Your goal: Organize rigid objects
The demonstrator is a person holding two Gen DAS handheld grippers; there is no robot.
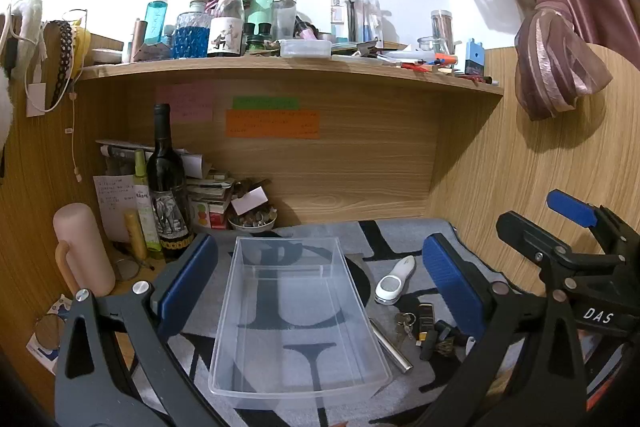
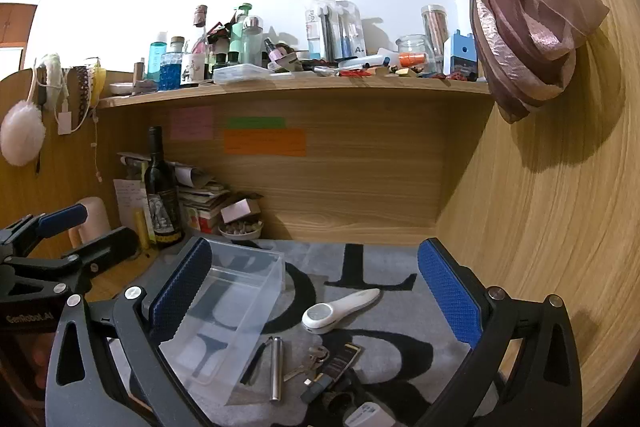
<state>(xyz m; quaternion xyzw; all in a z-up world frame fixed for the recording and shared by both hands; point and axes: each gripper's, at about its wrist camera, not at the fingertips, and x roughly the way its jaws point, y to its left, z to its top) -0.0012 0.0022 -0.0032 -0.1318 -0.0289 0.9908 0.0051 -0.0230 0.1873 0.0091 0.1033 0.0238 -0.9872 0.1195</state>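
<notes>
Wooden worktop enclosed by wood-grain back and side panels; grey mat with large black letters laid over it. Cluttered shelf above, loaded with bottles, jars and pens. Pink curtain knotted at upper right. Coloured paper notes stuck to the back panel.

Left gripper held low over the mat, pointing slightly downward, jaws released to full width. Clear plastic box lying empty on the mat between the blue pads, touched by neither.

Right gripper level with the left one, just to its right, jaws likewise spread wide and grasping nothing. Small items on the mat directly ahead of it, between its pads but untouched.

Dark wine bottle standing upright in the back left corner, beside a pink cylindrical cup and a stack of papers.

Task items grouped on the mat just right of the clear box:
- White handheld device with a round face, lying flat, farthest from the camera.
- Silver metal cylinder, lying next to the box's right wall.
- Thin black stick between cylinder and box.
- Keys beside the cylinder.
- Dark lighter-like object touching the keys.
- Small white block at the lower edge, partly cut off.
</notes>
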